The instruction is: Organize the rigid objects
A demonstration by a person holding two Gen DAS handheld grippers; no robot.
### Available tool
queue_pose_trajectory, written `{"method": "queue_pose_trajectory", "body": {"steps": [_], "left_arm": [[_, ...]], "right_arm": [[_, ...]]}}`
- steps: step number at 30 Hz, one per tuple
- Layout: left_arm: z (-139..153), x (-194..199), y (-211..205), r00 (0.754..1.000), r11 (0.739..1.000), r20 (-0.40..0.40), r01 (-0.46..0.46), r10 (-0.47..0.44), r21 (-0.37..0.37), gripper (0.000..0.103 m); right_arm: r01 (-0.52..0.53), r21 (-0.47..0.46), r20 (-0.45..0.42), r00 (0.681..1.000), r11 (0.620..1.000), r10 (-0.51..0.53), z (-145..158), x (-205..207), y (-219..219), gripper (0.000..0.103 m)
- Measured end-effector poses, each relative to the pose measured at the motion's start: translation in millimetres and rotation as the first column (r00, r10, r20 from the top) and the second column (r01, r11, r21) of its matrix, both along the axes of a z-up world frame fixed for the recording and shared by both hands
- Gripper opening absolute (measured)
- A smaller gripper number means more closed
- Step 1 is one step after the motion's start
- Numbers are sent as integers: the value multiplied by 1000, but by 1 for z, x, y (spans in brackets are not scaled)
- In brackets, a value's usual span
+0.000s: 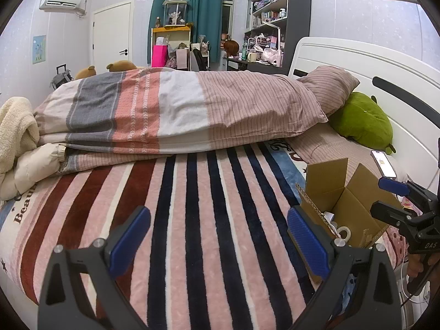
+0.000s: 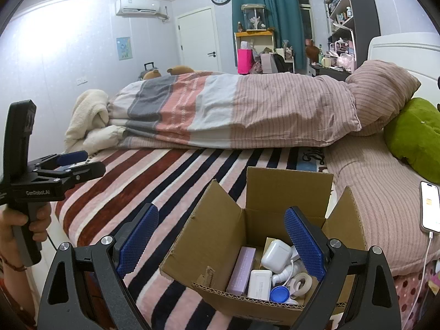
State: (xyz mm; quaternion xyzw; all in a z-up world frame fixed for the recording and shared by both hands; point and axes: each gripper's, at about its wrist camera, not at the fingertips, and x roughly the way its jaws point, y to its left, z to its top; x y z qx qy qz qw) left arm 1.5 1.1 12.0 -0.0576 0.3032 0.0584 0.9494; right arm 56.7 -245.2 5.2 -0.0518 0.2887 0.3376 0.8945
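Striped plush blanket [image 1: 209, 220] in pink, dark red and navy fills the left wrist view, spread over the bed. The left gripper [image 1: 218, 236] hangs above it with its blue pads wide apart and nothing between them. To the right of the gripper stands an open cardboard box [image 1: 343, 206], flaps up, with a roll of white tape [image 1: 343, 231] visible inside. Beyond the box a lit phone [image 1: 383, 163] lies on the bed, and behind that a green plush cushion [image 1: 363, 121] leans on the white headboard. A folded striped quilt [image 1: 178, 110] lies across the bed behind the blanket. The right gripper [image 1: 390, 198] enters at the right edge, just beside the box.

In the right wrist view the right gripper [image 2: 221, 243] is spread wide over the cardboard box [image 2: 217, 231], holding nothing; its right pad reaches over the box opening. Inside the box lie a white earbud case [image 2: 276, 253], a lilac rectangular box [image 2: 242, 269], a white charger block [image 2: 260, 283], a blue round lid [image 2: 279, 294] and the tape roll [image 2: 301, 282]. Left of the box, a hand [image 2: 16, 225] grips the handle of the left gripper [image 2: 90, 162], whose opening cannot be judged from this side. The phone [image 2: 430, 209] lies right of the box, a white cable plugged in.
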Motion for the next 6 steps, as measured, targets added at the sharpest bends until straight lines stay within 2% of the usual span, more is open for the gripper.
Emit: {"method": "queue_pose_trajectory", "body": {"steps": [6], "left_arm": [[0,0,1,1000,1000,0,1,-1,-1,99]], "right_arm": [[-4,4,-1,1000,1000,4,0,1,-1,92]]}}
